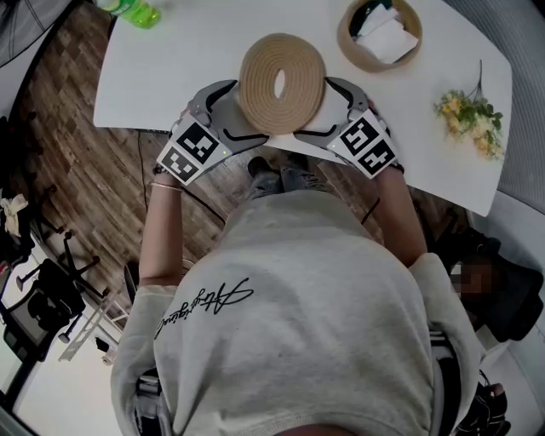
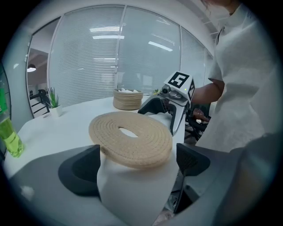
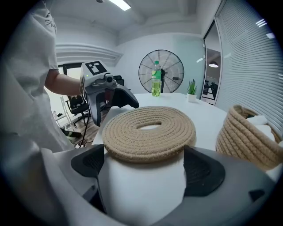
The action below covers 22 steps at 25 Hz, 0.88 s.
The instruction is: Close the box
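Note:
A round woven rope lid (image 1: 281,83) with a slot in its middle lies near the front edge of the white table (image 1: 170,77). My left gripper (image 1: 234,115) flanks its near left side and my right gripper (image 1: 328,111) its near right side. In the left gripper view the lid (image 2: 132,137) reaches into the mouth of the left gripper (image 2: 138,163), whose jaws stand wide and do not press on it. The right gripper view shows the same: lid (image 3: 150,128), right gripper (image 3: 143,165) open. The woven basket (image 1: 375,61), with white things inside, stands uncovered at the back right.
A green bottle (image 1: 132,10) stands at the table's far left corner and a bunch of yellow flowers (image 1: 473,119) lies at the right. A small potted plant (image 3: 191,90) and a standing fan (image 3: 161,70) are beyond. Office chairs (image 1: 43,289) stand on the floor to the left.

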Each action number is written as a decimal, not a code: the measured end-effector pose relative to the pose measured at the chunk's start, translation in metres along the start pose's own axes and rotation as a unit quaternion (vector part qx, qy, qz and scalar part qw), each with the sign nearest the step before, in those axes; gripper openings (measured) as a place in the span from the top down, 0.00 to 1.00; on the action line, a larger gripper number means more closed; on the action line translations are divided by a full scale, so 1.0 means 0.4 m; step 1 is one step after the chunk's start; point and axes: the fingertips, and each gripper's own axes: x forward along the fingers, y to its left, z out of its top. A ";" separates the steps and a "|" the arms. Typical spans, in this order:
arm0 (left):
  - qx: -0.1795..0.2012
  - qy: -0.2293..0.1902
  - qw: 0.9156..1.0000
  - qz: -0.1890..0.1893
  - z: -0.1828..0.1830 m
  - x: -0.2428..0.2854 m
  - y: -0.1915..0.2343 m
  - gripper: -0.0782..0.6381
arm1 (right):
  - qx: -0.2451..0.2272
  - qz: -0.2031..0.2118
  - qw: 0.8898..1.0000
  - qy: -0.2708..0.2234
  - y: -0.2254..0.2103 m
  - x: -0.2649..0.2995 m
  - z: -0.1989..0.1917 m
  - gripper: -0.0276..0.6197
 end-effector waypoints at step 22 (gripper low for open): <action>0.016 0.008 0.999 0.043 -0.007 0.046 0.014 0.17 | 0.011 -0.021 1.000 -0.001 -0.015 0.009 -0.003 0.06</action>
